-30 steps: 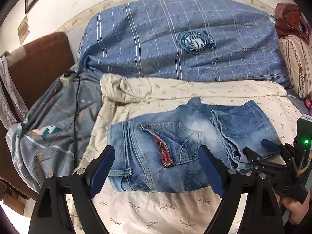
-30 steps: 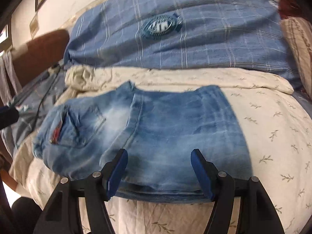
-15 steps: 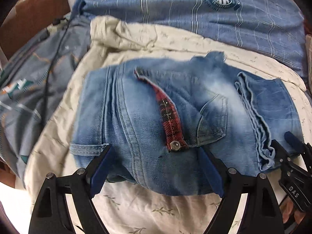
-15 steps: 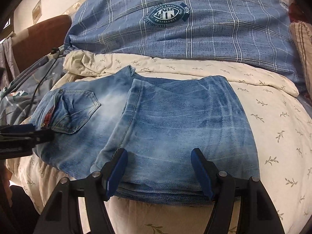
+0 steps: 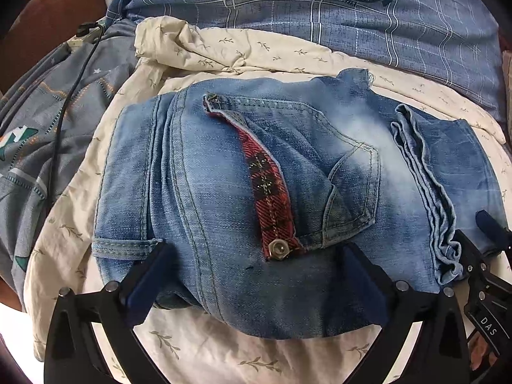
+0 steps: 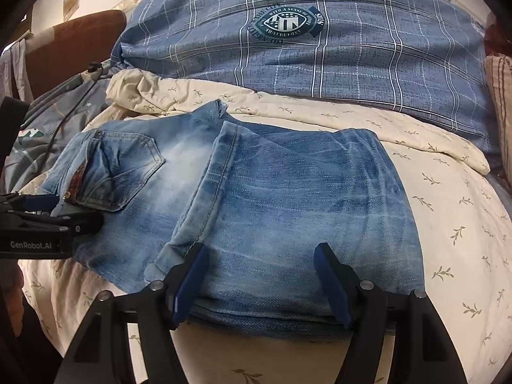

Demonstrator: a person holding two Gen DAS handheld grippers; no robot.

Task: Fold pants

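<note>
- My left gripper (image 5: 256,280) has its jaws spread wide, one blue pad at each side of the near edge of the jeans (image 5: 288,198), at the waistband end; I cannot tell whether the pads touch the cloth or hang just over it.
- My right gripper (image 6: 260,283) is spread the same way, its pads (image 6: 192,280) astride the near edge of the folded leg layers; nothing is pinched between them.
- From the left wrist view I see the back pocket (image 5: 339,185) with its flap turned up, showing a red plaid lining (image 5: 268,188) and a metal snap (image 5: 277,249) just ahead of my jaws.
- The jeans lie folded flat on a cream sheet with a leaf print (image 6: 448,224), the leg hems (image 5: 422,192) doubled back over the seat.
- Beyond the jeans a blue checked duvet (image 6: 320,64) with a round crest (image 6: 283,22) is bunched along the far side.
- To the left lies a grey patterned cover (image 5: 48,147) with a black cable (image 5: 67,96) trailing across it, and behind that a brown headboard (image 6: 73,48).
</note>
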